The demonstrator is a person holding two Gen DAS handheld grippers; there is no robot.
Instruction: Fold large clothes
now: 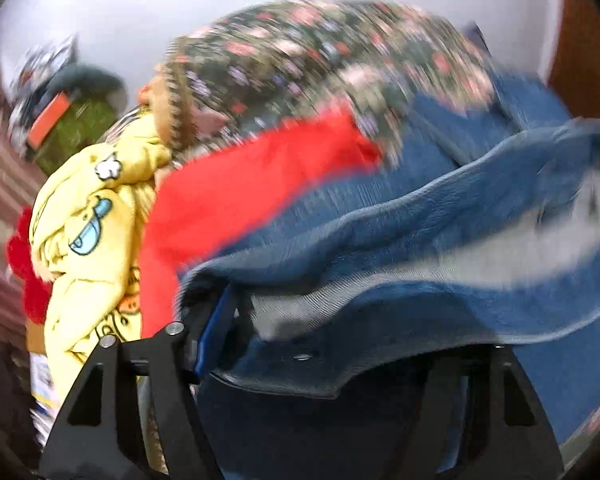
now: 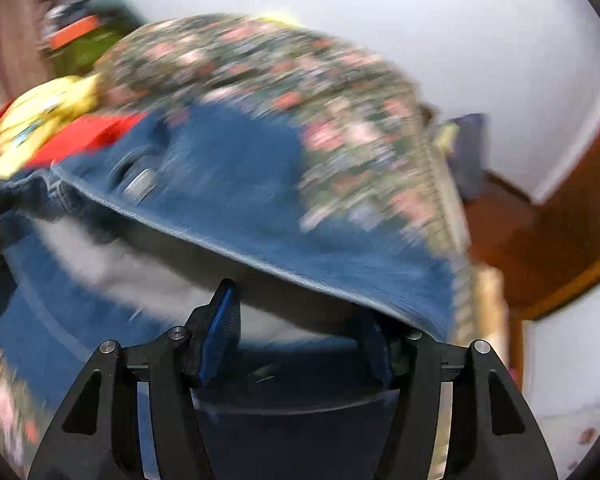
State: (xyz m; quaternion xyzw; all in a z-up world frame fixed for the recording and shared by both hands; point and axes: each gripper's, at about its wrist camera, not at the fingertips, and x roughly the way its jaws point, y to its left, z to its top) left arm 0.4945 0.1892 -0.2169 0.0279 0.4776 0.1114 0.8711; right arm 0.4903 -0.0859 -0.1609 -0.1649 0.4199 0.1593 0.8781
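Denim fills the lower right of the left wrist view: the jeans (image 1: pixel 380 216) drape over the left hand-held gripper (image 1: pixel 332 344), hiding one finger, so whether its jaws clamp the cloth cannot be told. A red garment (image 1: pixel 228 200) and a yellow garment (image 1: pixel 88 216) lie at the left, on a floral bedcover (image 1: pixel 300 52).

In the right wrist view the jeans (image 2: pixel 236 184) cross the middle of the frame, their edge lying across the right hand-held gripper (image 2: pixel 296 336); its jaws stand apart, grip uncertain. The step looks like carrying a folded edge over. Next calls for laying it flat and square.
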